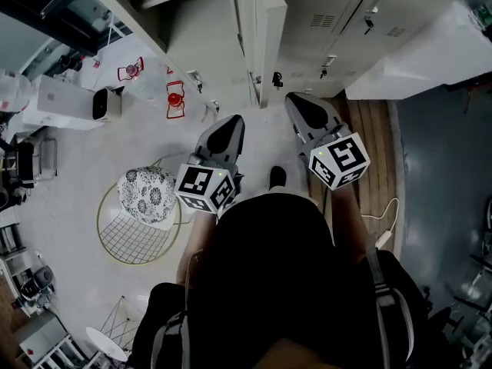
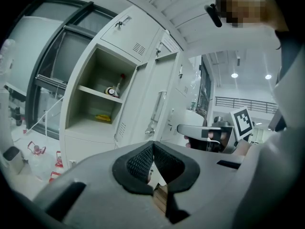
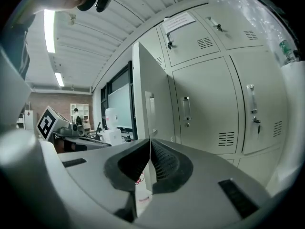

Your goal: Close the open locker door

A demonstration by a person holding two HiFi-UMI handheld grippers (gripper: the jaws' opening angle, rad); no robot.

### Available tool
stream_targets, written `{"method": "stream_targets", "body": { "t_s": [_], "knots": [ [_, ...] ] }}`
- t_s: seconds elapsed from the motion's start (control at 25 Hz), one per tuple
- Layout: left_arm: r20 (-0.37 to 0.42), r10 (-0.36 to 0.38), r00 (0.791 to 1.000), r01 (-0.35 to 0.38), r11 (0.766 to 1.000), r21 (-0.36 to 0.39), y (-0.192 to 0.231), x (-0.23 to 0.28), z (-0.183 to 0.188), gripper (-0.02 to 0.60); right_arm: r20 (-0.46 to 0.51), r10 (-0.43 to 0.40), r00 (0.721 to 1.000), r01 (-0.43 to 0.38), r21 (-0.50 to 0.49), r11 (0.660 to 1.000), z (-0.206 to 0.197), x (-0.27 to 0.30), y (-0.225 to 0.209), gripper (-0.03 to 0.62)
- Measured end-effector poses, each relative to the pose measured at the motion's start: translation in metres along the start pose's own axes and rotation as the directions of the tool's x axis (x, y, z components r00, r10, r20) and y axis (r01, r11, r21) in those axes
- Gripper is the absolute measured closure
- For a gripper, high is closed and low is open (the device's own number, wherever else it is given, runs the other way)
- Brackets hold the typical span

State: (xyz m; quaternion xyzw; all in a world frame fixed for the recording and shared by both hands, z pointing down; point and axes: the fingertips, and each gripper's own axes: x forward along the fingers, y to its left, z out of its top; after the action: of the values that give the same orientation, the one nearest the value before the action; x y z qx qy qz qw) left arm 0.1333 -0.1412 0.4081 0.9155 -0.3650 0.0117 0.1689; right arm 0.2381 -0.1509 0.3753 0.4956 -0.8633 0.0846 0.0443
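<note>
The open locker door (image 1: 261,29) sticks out from the row of pale lockers towards me, edge-on. It stands between my two grippers and touches neither. My left gripper (image 1: 228,129) hangs to its left, shut and empty. My right gripper (image 1: 304,106) hangs to its right, also shut and empty. In the left gripper view the open compartment (image 2: 95,101) shows a shelf with a bottle and a yellow item, and the door (image 2: 157,104) with its handle stands right of it, beyond the left gripper (image 2: 152,144). In the right gripper view the door (image 3: 148,104) rises straight ahead of the right gripper (image 3: 150,142).
A wire chair with a patterned cushion (image 1: 146,198) stands on the floor at my left. Red-framed items (image 1: 175,98) and a white box (image 1: 65,102) lie nearer the lockers. Closed lockers (image 3: 214,104) fill the right. A cable with a plug strip (image 1: 384,237) lies on the wooden strip.
</note>
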Motion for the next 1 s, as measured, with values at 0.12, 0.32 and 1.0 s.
{"method": "stream_targets", "body": {
  "t_s": [0.12, 0.32, 1.0],
  "knots": [
    [0.011, 0.052, 0.999, -0.052, 0.999, -0.009, 0.001, 0.000, -0.002, 0.563, 0.005, 0.059, 0.998, -0.059, -0.012, 0.998, 0.004, 0.005, -0.003, 0.589],
    [0.027, 0.130, 0.991, -0.129, 0.991, -0.026, 0.000, -0.004, -0.004, 0.563, 0.007, 0.149, 0.989, -0.148, -0.039, 0.988, 0.010, 0.009, -0.001, 0.588],
    [0.041, 0.221, 0.975, -0.220, 0.975, -0.025, -0.016, -0.008, -0.006, 0.563, 0.019, 0.388, 0.922, -0.382, -0.137, 0.914, 0.041, 0.030, 0.017, 0.443]
  ]
}}
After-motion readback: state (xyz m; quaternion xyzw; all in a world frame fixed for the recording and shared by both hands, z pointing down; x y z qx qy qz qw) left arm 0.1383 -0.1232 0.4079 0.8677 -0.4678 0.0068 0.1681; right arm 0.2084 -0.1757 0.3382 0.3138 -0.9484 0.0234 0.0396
